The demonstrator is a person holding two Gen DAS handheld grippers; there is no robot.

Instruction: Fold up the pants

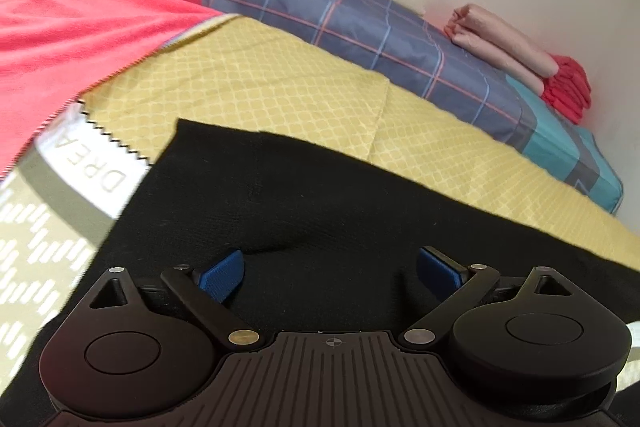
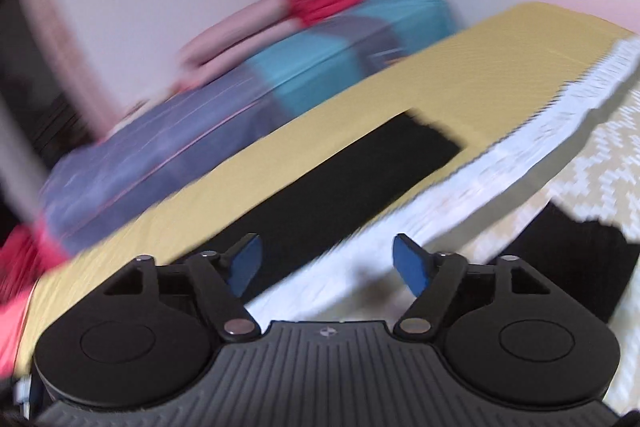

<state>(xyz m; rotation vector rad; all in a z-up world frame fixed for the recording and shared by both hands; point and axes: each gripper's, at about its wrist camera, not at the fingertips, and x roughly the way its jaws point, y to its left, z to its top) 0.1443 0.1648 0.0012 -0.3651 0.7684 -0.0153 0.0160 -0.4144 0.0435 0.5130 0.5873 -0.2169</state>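
Black pants (image 1: 320,211) lie flat on a yellow patterned bedcover (image 1: 256,79). My left gripper (image 1: 330,271) is open, its blue pads (image 1: 224,273) spread wide just above the black fabric, holding nothing. In the blurred right wrist view the pants (image 2: 352,179) show as a long black strip on the yellow cover (image 2: 460,67). My right gripper (image 2: 326,263) is open and empty, over the near end of the strip at the mattress edge. Another black piece (image 2: 576,267) hangs at the right.
A blue plaid pillow (image 1: 360,23) lies along the wall with folded pink (image 1: 500,43) and red cloths (image 1: 568,87) on it. A pink blanket (image 1: 72,39) covers the left. The mattress side (image 1: 48,227) drops away at the left.
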